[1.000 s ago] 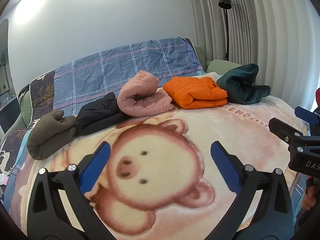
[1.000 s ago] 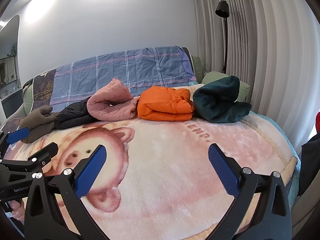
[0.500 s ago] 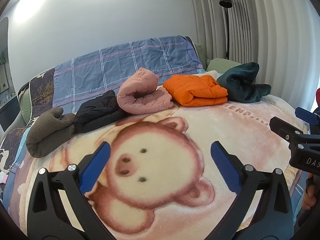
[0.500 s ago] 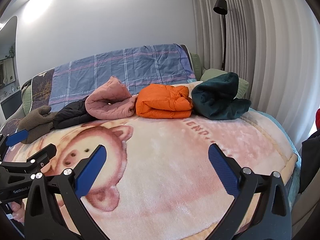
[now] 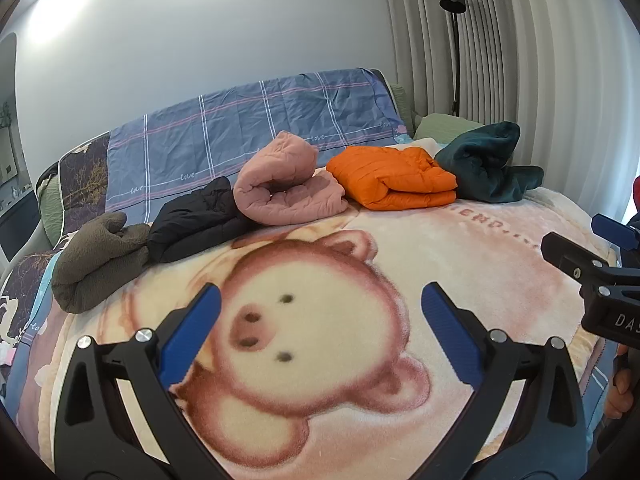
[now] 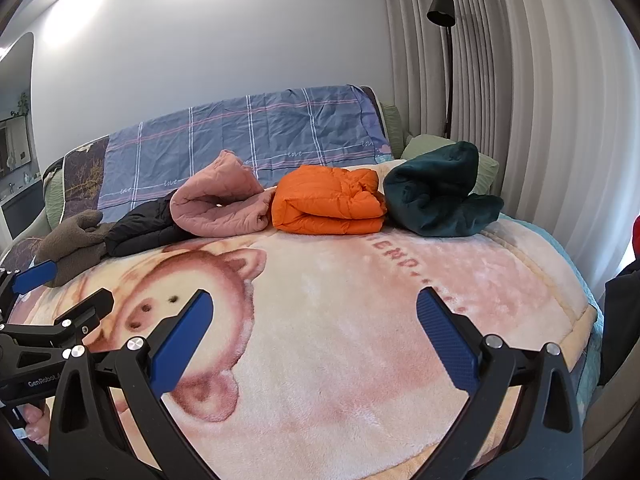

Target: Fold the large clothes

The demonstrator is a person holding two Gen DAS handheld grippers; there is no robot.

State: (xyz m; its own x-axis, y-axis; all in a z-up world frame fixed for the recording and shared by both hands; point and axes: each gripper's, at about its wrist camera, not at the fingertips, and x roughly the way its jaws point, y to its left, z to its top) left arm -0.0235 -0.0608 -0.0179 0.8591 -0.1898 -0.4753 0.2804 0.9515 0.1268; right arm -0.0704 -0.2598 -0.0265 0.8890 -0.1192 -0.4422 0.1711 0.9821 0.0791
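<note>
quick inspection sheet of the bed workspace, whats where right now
surface: bear-print blanket covers the bed, front part bare
job's things: five bundles in a row at the far side, from the left: olive fleece, black jacket, pink quilted jacket, orange puffer jacket, dark green fleece; all look folded or rolled
clutter: nothing seen
grippers: left tongs open, empty, above the blanket; right tongs open, empty
cables: nothing seen
surroundings: plaid sheet over the headboard, floor lamp, curtains, green pillow

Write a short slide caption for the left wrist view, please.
Open left gripper above the bear blanket; five folded garments, olive to dark green, line the far side.
</note>
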